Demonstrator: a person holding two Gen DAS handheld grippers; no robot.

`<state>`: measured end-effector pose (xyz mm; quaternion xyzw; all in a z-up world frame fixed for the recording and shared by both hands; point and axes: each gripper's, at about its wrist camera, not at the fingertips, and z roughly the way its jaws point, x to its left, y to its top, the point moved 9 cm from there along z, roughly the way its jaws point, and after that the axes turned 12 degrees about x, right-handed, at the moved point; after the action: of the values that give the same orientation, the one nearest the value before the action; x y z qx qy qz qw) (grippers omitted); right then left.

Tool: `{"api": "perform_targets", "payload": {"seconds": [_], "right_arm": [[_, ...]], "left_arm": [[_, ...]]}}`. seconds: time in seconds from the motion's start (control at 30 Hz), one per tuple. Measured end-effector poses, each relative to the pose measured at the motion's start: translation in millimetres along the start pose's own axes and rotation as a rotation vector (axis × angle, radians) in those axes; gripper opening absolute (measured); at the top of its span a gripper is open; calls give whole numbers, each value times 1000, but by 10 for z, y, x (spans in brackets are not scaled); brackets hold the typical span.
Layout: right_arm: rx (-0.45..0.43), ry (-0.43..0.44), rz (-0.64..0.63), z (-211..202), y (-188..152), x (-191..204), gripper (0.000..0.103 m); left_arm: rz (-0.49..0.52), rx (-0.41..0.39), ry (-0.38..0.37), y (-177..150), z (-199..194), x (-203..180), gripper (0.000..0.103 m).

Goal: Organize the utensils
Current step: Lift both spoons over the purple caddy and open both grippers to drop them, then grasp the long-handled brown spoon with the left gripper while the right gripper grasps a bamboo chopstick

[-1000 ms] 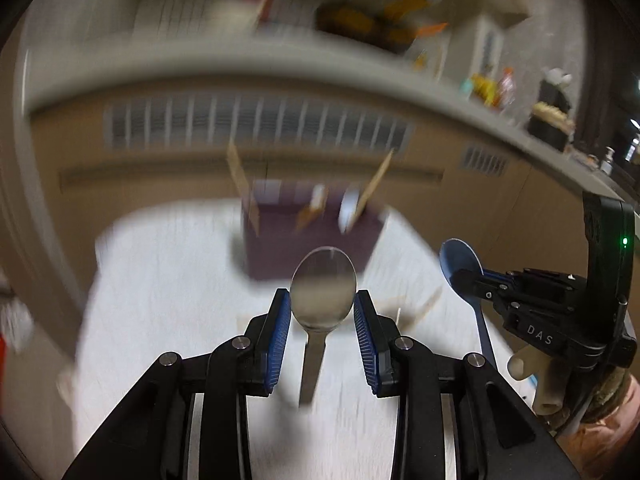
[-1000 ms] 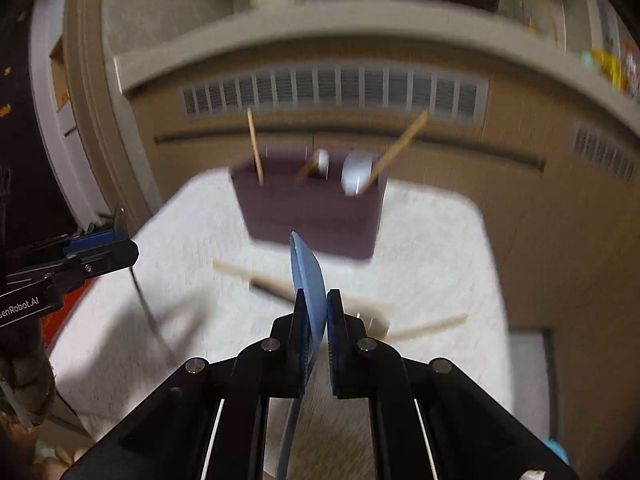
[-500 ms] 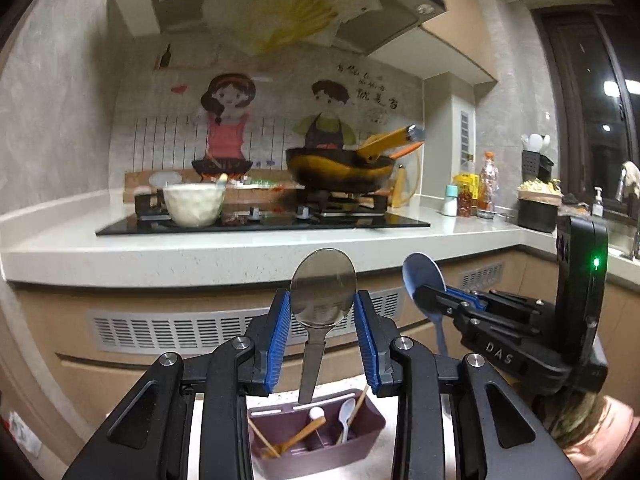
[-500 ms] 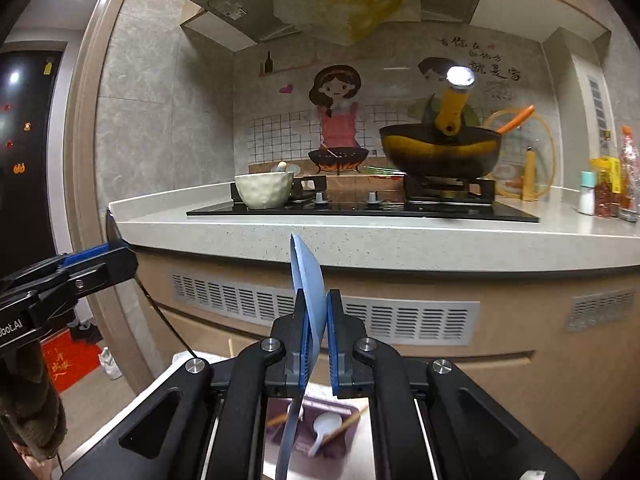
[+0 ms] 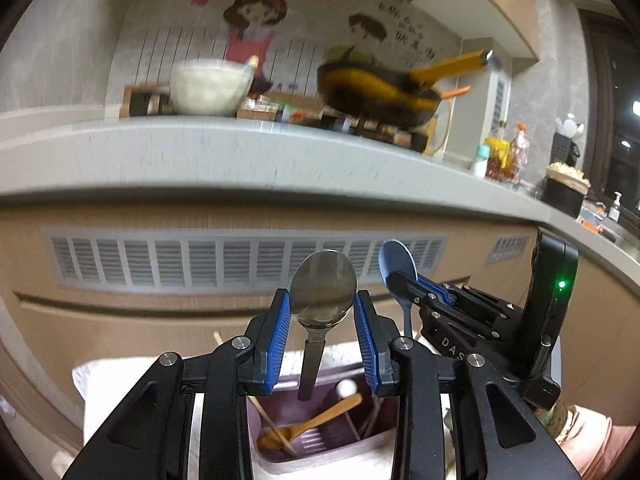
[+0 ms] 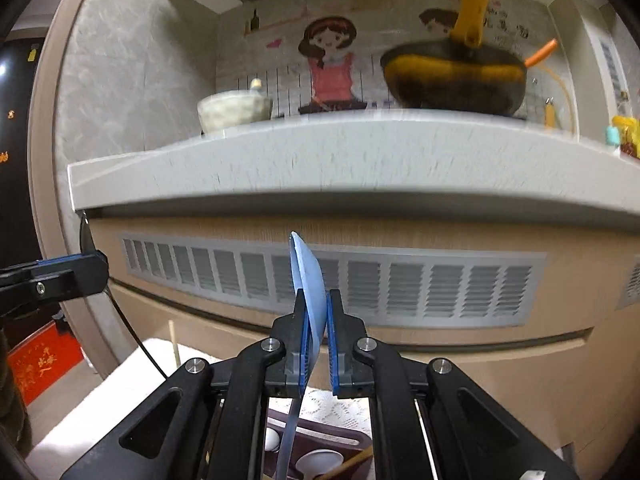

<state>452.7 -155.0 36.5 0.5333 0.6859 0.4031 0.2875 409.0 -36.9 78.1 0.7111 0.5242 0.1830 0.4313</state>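
On the left side, the left gripper holds a metal spoon bowl-up, its blue pads pressed against the bowl's edges and the handle hanging straight down over the purple utensil caddy on the white cloth. Inside the caddy lie a wooden spoon and chopsticks, so I would judge it best to lower the handle into a free slot without knocking them, and release only once the tip is well inside. Further right, the right gripper is clamped on the bowl of a blue plastic spoon, seen edge-on, its translucent handle trailing down toward the same caddy, where white spoons rest. Keeping the two tools apart and lowering one at a time should avoid a clash over the small opening.
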Motion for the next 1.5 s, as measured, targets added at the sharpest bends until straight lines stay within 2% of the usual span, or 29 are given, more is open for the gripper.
{"api": "perform_targets", "payload": {"seconds": [0.17, 0.27, 0.3, 0.33, 0.47, 0.53, 0.6, 0.73, 0.83, 0.9, 0.97, 1.1, 1.27, 1.37, 1.5], "right_arm": [[36, -27, -33, 269, -273, -18, 8], [116, 2, -51, 334, -499, 18, 16], [140, 9, -50, 305, -582, 18, 22], [148, 13, -46, 257, -640, 11, 27], [160, 3, -19, -94, -855, -93, 37], [181, -11, -13, -267, -993, -151, 49], [210, -33, -18, -408, -1133, -204, 56], [279, -82, -14, -647, -1475, -316, 63], [352, -121, -12, -782, -1822, -403, 63], [384, -142, -9, -847, -2008, -428, 63], [412, -158, 6, -931, -2208, -470, 65], [440, -152, 51, -1139, -2466, -544, 68], [473, -128, 60, -1287, -2705, -554, 73], [494, -122, 48, -1304, -2831, -522, 73], [510, -91, 79, -1251, -2887, -479, 73]], "left_arm": [[-14, 119, -8, -314, 457, 77, 34], [-29, 172, -30, -484, 594, 78, 40], [-30, 175, -30, -514, 588, 77, 44], [-30, 177, -27, -554, 576, 80, 47], [-14, 180, -18, -678, 448, 60, 49], [3, 186, -24, -774, 369, 1, 49], [25, 197, -38, -891, 300, -83, 50], [63, 240, -90, -1152, 229, -314, 52], [102, 303, -160, -1416, 237, -552, 54], [133, 378, -220, -1637, 330, -760, 55], [186, 460, -245, -1896, 495, -961, 55], [264, 580, -232, -2271, 755, -1172, 55], [353, 650, -232, -2365, 965, -1337, 55], [328, 695, -199, -2373, 1101, -1239, 55], [277, 738, -201, -2464, 1043, -1120, 55]]}}
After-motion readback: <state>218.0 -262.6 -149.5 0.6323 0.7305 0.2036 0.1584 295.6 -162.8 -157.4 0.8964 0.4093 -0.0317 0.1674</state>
